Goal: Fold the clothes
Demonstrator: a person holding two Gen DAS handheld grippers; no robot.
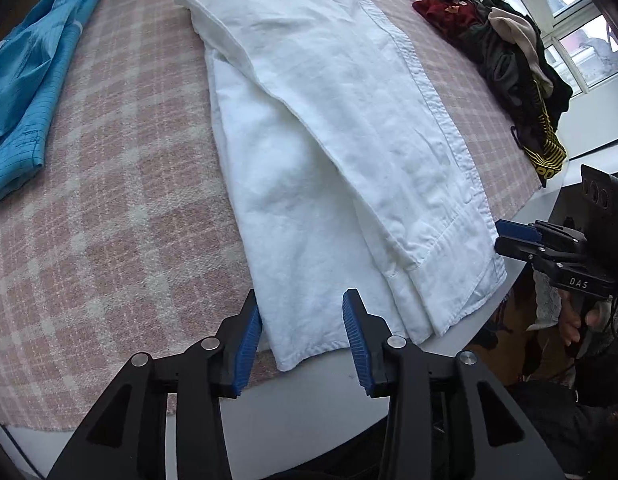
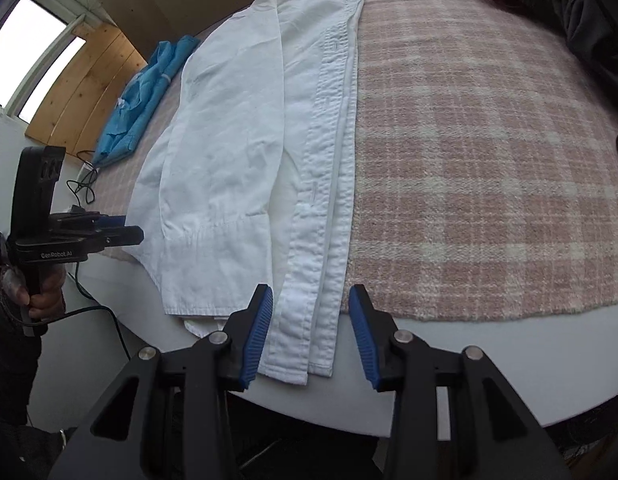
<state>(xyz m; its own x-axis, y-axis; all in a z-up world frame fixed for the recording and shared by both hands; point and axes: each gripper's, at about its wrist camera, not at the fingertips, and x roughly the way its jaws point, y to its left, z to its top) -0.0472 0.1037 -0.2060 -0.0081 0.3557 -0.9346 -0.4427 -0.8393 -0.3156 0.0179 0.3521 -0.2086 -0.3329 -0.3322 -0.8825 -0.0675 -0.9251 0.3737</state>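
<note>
We are working over a pink plaid blanket (image 2: 489,160) spread on a pale table (image 2: 509,360), and on it the white shirt (image 1: 329,140) lies lengthwise as a long narrow strip, its hem at the near edge and its collar end far away. As we judge it, the side folds are already in: a sleeve and side panel lie turned over the body, and the button placket (image 2: 329,184) runs straight along the right edge of the strip, so what is left for this shirt is the fold along its length, hem up toward collar. At the far left a blue garment (image 1: 25,80) lies loosely gathered rather than neatly squared, and at the far right a dark pile of clothes (image 1: 509,52) sits unfolded, so we reckon most of the job lies ahead. Our left gripper (image 1: 305,344) hangs over the near left corner of the hem with its jaws apart, the cloth showing between them but no pad pressing on it. Our right gripper (image 2: 313,336) stands likewise over the placket end of the hem, jaws apart and nothing clamped, so neither corner is taken up yet.
</note>
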